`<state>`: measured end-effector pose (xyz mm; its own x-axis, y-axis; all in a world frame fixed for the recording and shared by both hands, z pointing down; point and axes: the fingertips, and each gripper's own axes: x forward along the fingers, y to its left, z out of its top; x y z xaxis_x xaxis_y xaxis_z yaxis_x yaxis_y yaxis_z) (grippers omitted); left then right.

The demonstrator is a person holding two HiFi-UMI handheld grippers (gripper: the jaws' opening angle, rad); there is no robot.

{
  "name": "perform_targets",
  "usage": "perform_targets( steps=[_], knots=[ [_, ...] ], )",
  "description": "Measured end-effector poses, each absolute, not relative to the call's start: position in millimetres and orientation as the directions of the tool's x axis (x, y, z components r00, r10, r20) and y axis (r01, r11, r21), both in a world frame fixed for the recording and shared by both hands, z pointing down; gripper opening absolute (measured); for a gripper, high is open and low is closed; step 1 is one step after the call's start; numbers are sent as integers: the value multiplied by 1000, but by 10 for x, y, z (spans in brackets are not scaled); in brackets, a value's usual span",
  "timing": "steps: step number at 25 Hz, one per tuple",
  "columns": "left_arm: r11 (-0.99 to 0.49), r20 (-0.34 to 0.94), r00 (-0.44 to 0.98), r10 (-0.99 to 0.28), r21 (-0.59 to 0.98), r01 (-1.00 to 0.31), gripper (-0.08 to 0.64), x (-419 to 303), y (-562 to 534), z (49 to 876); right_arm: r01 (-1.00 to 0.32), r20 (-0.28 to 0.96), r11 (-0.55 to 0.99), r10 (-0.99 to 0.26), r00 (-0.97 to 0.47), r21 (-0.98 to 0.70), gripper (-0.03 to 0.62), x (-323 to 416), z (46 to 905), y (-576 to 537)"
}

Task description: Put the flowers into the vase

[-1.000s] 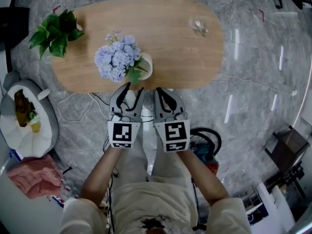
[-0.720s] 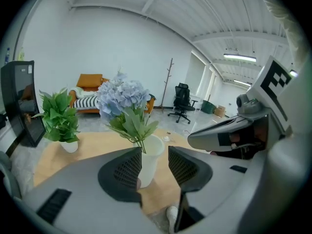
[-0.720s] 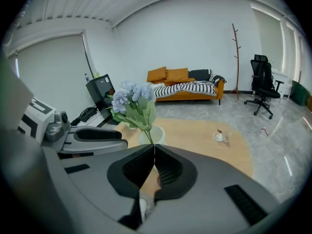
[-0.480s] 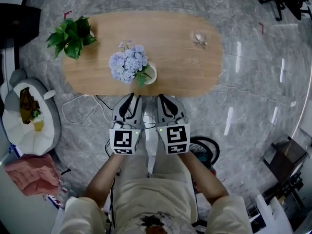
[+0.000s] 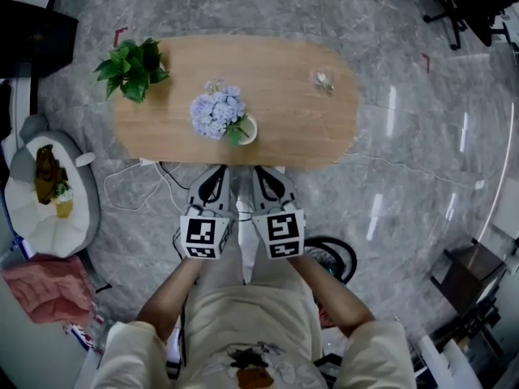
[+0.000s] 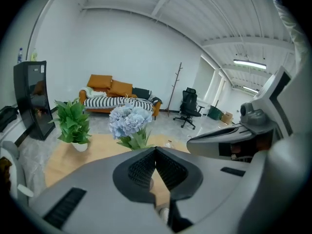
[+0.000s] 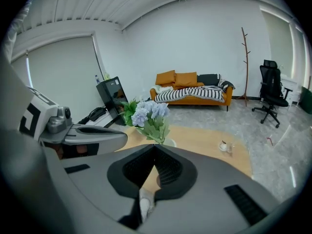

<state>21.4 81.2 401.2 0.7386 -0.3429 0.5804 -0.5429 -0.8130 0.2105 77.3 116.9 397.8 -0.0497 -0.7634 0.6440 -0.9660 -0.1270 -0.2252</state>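
A bunch of pale blue flowers (image 5: 216,112) stands in a small white vase (image 5: 246,130) near the front edge of the oval wooden table (image 5: 284,128). Both grippers hover side by side off the table's near edge, in front of the vase and apart from it. My left gripper (image 5: 220,171) is shut; its jaws have just been closing with nothing between them. My right gripper (image 5: 259,171) is shut and empty too. In the left gripper view the flowers (image 6: 129,121) rise beyond the closed tips (image 6: 155,149). The right gripper view shows flowers (image 7: 150,115) and vase rim (image 7: 167,141) beyond its tips (image 7: 155,146).
A potted green plant (image 5: 132,67) stands at the table's left end and a small glass (image 5: 324,79) at the back right. On the floor lie cables (image 5: 134,186), a white cushion bed (image 5: 50,197) and pink cloth (image 5: 45,290). An orange sofa (image 6: 117,97) stands far behind.
The left gripper's jaws went from wide open to closed. Both grippers rose and drew back a little from the table; the table looks smaller and farther in the head view.
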Motion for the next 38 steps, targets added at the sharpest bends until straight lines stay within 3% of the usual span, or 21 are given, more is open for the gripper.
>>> perform_targets(
  steps=[13,38],
  knots=[
    [-786,549,767,-333,288,-548,8,180,1023,3281,-973,596,-90,-801,-55,-211,6,748,3286,1263],
    [-816,520,780,-348,242,-525,8,-179,1538,2192,-974,480,-1,-870,-111,-226,5,240,2239,1790]
  ],
)
